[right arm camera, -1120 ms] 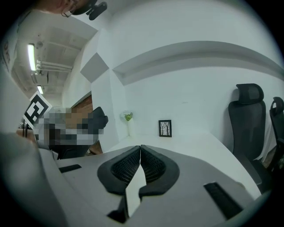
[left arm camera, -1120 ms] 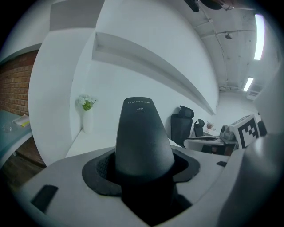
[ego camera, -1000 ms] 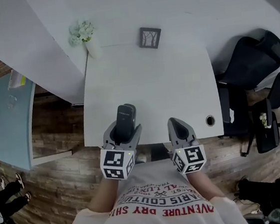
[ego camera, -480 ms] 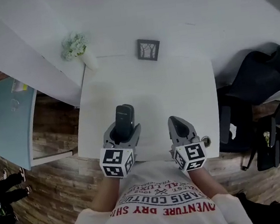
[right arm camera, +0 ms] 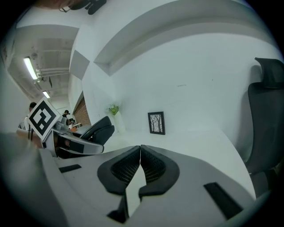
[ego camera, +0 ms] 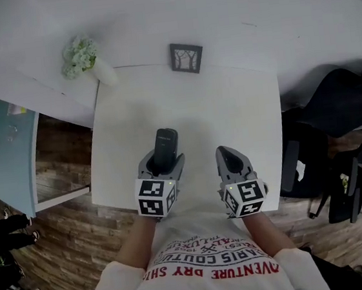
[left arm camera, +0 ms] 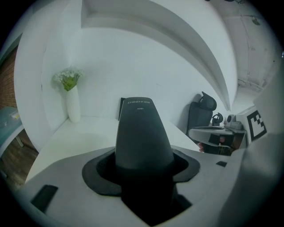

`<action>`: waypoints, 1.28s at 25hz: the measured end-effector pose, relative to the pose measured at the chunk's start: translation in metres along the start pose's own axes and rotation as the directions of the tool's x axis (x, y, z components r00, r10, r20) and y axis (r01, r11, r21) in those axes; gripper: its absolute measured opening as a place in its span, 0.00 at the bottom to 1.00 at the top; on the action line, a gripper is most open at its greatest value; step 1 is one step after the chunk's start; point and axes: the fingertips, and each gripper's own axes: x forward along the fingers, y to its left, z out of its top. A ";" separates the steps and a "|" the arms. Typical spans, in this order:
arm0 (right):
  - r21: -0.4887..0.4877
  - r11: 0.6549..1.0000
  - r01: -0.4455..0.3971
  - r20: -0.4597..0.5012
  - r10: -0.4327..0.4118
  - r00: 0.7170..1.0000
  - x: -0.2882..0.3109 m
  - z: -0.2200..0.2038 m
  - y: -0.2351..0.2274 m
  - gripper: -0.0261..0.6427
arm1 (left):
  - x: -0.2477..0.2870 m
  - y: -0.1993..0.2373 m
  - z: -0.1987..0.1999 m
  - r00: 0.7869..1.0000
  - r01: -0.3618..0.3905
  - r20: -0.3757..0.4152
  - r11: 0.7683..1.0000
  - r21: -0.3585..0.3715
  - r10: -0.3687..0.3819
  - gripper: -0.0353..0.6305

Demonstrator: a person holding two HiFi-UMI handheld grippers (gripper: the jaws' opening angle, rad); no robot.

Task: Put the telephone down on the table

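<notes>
Lettering (left arm camera: 139,102) on the dark grey plastic telephone (left arm camera: 144,137) your left gripper (left arm camera: 144,170) clamps is unreadable; your right gripper (right arm camera: 140,163) is closed, empty.

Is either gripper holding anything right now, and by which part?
The left gripper holds the dark telephone by its near end; the far end sticks out forward past the jaws. The right gripper is shut with nothing in it.

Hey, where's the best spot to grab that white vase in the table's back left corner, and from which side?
Grip the white vase around its slim body, below the flowers, pinching level across its width. It stands upright in the corner, with walls close behind and to its left, so coming from the open table side, front-right, looks safest.
</notes>
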 end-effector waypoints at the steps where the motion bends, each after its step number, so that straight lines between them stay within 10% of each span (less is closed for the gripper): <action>1: 0.004 1.000 0.001 -0.005 -0.001 1.000 0.004 -0.001 -0.003 0.08 | 0.008 0.001 -0.001 1.000 0.001 -0.013 1.000 0.001 -0.001 0.50; 32: 0.009 0.999 0.049 -0.104 -0.048 0.993 0.070 -0.029 -0.026 0.08 | 0.145 0.054 -0.062 0.919 -0.035 -0.392 0.999 0.022 0.041 0.50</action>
